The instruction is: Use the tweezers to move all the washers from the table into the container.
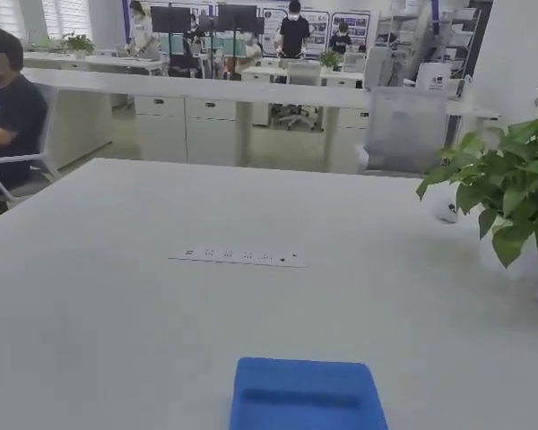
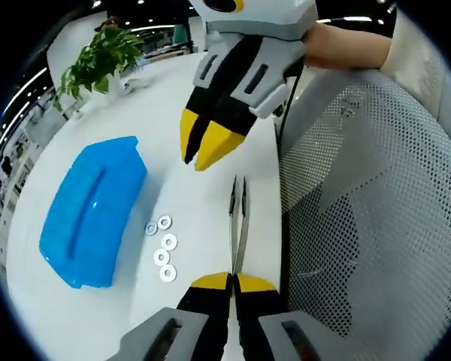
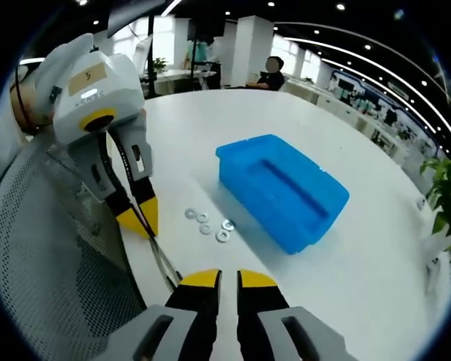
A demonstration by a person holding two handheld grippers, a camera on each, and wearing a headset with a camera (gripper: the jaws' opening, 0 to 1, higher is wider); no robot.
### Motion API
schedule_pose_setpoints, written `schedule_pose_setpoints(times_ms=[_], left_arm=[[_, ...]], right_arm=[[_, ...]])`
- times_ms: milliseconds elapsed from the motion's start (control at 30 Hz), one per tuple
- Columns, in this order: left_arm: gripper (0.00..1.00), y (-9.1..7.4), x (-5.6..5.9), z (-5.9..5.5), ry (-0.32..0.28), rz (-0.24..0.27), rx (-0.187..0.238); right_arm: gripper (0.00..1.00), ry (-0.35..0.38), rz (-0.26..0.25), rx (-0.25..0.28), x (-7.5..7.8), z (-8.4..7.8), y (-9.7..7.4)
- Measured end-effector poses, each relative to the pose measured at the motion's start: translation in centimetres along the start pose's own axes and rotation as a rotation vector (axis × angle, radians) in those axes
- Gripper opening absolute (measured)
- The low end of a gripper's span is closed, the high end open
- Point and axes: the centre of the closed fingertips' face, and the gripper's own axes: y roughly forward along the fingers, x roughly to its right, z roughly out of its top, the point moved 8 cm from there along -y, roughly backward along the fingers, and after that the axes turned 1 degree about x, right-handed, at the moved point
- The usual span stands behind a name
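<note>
Our gripper views show 5 washers (image 2: 169,241) beside the blue container (image 2: 94,210); left gripper (image 2: 231,277) fingers clamp the tweezers (image 2: 238,218), right gripper (image 3: 229,277) fingers (empty) slightly parted. Head view: white table (image 1: 251,305), office (image 1: 251,54).

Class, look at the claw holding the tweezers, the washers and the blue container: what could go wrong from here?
1. The five washers lie bunched together, so the tweezers may nudge a neighbour or lift two.
2. The left claw holds the tweezers near the edge of the table, beside the mesh chair; a flicked washer could drop off there.
3. The right claw hangs close to the tweezer tips and might knock them.
</note>
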Motion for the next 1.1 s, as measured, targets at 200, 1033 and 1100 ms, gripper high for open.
schedule_pose_setpoints(times_ms=[200,1033,1100], left_arm=[[0.00,-1.4,0.0,-0.2,-0.028,0.018,0.031],[0.00,-8.9,0.8,-0.6,-0.018,0.125,0.074],[0.00,-8.9,0.9,-0.2,0.007,0.128,0.058]], right_arm=[[0.10,0.018,0.003,0.035,0.0,0.3,-0.3],[0.20,-0.098,0.192,0.090,-3.4,1.6,1.1],[0.20,-0.106,0.204,0.089,-3.6,1.7,1.3]])
